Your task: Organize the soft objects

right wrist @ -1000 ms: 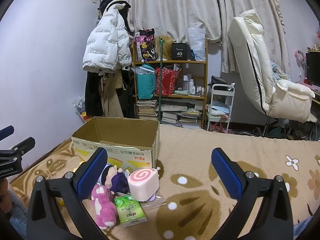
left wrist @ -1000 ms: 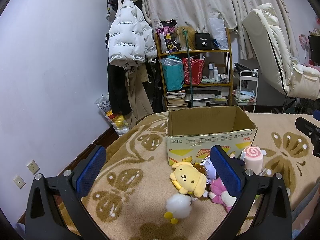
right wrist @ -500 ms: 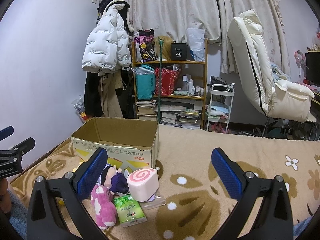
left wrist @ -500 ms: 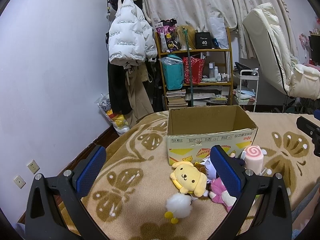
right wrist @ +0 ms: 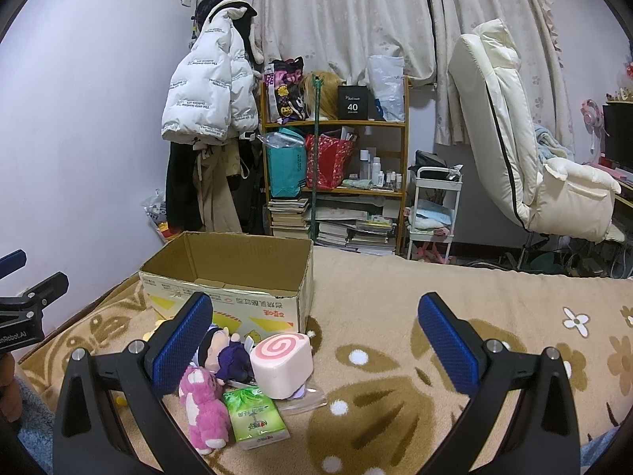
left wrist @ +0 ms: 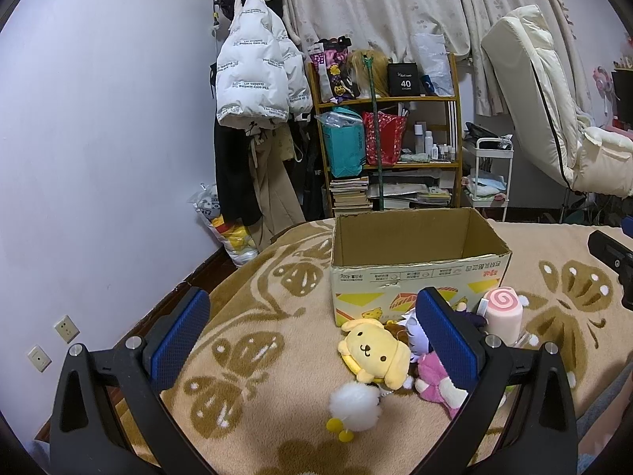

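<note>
- left gripper (left wrist: 312,332): blue-padded fingers spread wide, nothing between them; it hangs above the blanket (left wrist: 257,340), short of the toy pile.
- right gripper (right wrist: 314,342): fingers likewise set wide apart and holding nothing; it hangs over the bare blanket to the right of the pile.
- cardboard box (left wrist: 415,273): stands upright on the blanket with its top open, behind the toys. what shows of its inside is bare cardboard walls and bottom flaps.
- yellow dog plush (left wrist: 374,352): lies face up just in front of the box's near wall, touching the other toys on its right.
- white pom-pom toy (left wrist: 354,401): round and fluffy with small yellow feet; sits nearest the left gripper's camera, just below the yellow dog plush.
- pink plush (right wrist: 203,405): lies on the blanket at the front of the pile, beside the green tissue pack (right wrist: 255,415).
- purple-and-black doll (right wrist: 225,352): lies between the pink plush and the box, partly hidden behind the right gripper's left finger.
- pink swirl-roll cushion (right wrist: 283,362): stands at the right end of the pile, resting on a clear plastic bag (right wrist: 308,398).
- background: a wooden shelf (right wrist: 336,166) of bags and books, a white puffer jacket (right wrist: 207,99) hung on the wall, a cream recliner chair (right wrist: 526,158).
</note>
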The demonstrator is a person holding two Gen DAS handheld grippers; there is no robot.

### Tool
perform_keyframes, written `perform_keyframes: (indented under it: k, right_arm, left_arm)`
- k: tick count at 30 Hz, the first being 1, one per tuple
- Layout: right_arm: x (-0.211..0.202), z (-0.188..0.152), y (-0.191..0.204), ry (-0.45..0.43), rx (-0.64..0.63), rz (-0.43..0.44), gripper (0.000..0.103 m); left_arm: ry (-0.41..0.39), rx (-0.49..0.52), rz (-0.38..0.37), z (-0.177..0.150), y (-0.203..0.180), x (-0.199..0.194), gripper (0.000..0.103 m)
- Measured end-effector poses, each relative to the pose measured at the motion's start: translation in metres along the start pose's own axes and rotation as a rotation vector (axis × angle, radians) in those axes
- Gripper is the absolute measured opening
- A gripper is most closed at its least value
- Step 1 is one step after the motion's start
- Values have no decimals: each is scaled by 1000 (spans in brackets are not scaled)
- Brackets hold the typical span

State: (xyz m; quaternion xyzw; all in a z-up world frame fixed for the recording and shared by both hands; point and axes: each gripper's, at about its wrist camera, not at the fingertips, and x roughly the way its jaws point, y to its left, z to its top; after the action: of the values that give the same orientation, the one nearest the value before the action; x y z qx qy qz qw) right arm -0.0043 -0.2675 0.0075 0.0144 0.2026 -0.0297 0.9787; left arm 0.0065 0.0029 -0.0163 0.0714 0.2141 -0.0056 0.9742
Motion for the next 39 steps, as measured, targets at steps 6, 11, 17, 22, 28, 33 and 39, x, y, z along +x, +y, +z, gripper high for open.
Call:
perform_keyframes:
  k: [6,11,17,22,28,33,39]
  right_arm:
    - [-1,1,0,0,0,-1,103]
    - [-1,1,0,0,-1,-1,103]
    - [0,0,0,0,-1,-2,103]
    - [0,0,0,0,0,0,103]
    - [0,1,0,2,-2,0,103]
    - [-1,0,0,2,-9,0,103]
    - [2,-3,1,5,-14,3,103]
  left_arm:
    - [-1,0,2,0,-1,0,103]
    - [2,-3,6,0,1,0,103]
    - [2,4,6,0,2,0,103]
    - [3,5,8,0,2,0,103]
    - [28,15,11,1,-1,5,103]
    - [63,31,17,1,-3,11,103]
    - [138,37,-6,4,-6,25,103]
